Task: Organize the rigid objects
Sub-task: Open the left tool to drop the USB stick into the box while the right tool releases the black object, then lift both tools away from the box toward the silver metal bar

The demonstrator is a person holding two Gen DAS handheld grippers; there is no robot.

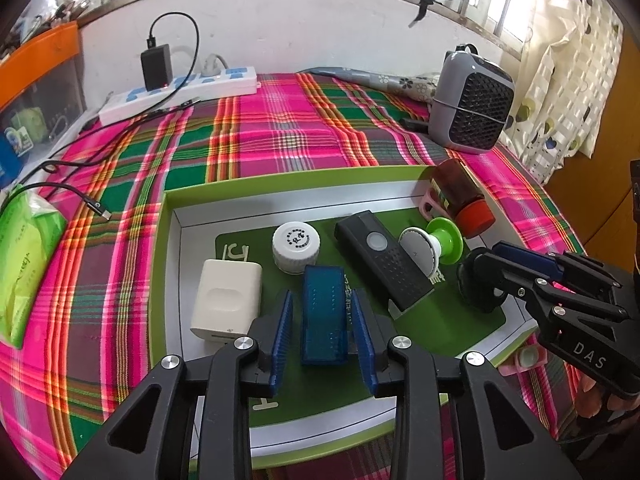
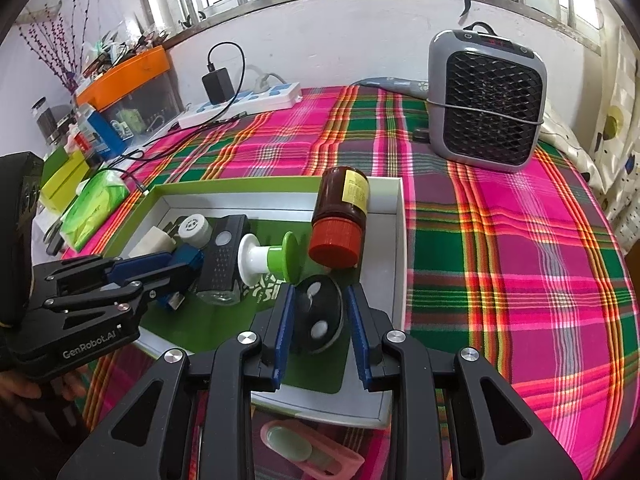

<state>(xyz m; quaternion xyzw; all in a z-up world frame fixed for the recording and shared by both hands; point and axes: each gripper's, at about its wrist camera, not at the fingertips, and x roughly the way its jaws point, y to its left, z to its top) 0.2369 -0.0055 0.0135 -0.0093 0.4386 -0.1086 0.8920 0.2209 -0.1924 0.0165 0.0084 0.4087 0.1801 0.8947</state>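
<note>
Two grippers at work over one green-rimmed tray (image 1: pixel 168 264), laid on a plaid cloth (image 1: pixel 280 140) covering the whole surface

Surroundings, largest first:
- Grey fan heater (image 1: pixel 472 108): upright on the cloth beyond the tray's far right corner, well apart from both grippers
- White power strip (image 1: pixel 180 92): along the far wall, black adapter plugged in, cables trailing over the cloth toward the tray's left side
- Green tissue pack (image 1: pixel 28 256): on the cloth left of the tray

Tray contents, largest first:
- Brown bottle (image 1: pixel 460 196) with red cap: tilted, leaning over the tray's far right wall, cap downward
- Black box (image 1: pixel 384 264) with round button: flat, mid-tray, between the two grippers
- White charger (image 1: pixel 228 300): just beside the left gripper's outer finger
- Blue case (image 1: pixel 324 320): flat on the tray floor
- White cap (image 1: pixel 296 246): just beyond the blue case
- Green-and-white knob (image 1: pixel 432 244): on its side, close behind the right gripper
- Black disc (image 2: pixel 318 316): on edge, near the right wall

Left gripper (image 1: pixel 320 300): jaws part open around the blue case, a gap visible at the left pad, no grip
Right gripper (image 2: pixel 320 294): jaws closed onto the black disc, pads against both faces

Pink clip (image 2: pixel 312 452): on the cloth outside the tray's near wall
</note>
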